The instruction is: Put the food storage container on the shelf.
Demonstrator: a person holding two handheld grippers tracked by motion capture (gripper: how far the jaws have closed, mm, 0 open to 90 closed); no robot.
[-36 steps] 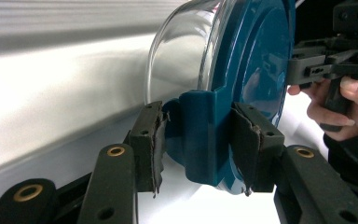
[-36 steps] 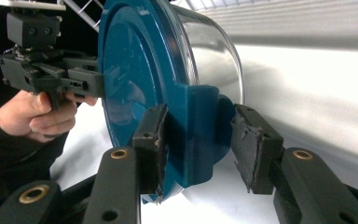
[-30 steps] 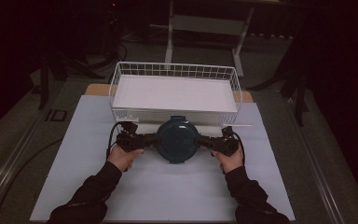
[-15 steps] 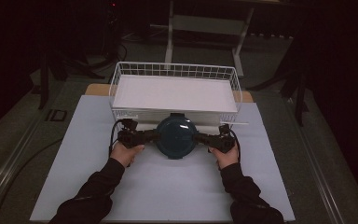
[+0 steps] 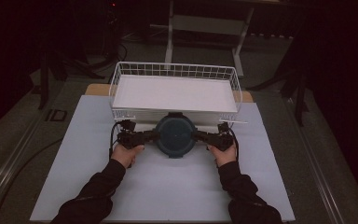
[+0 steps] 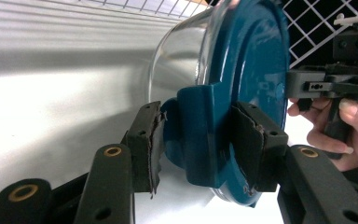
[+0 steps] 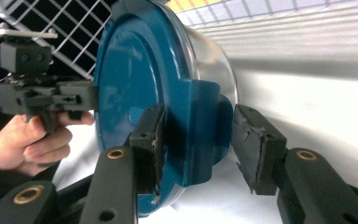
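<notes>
High view: both grippers' fingers clamp the blue-lidded container (image 5: 175, 136), touching the basket (image 5: 175, 71) edge.

- no text, label, brand or number can be read in any view
- the dim high view may hide small print on the dark floor plate (image 5: 56, 115)
</notes>
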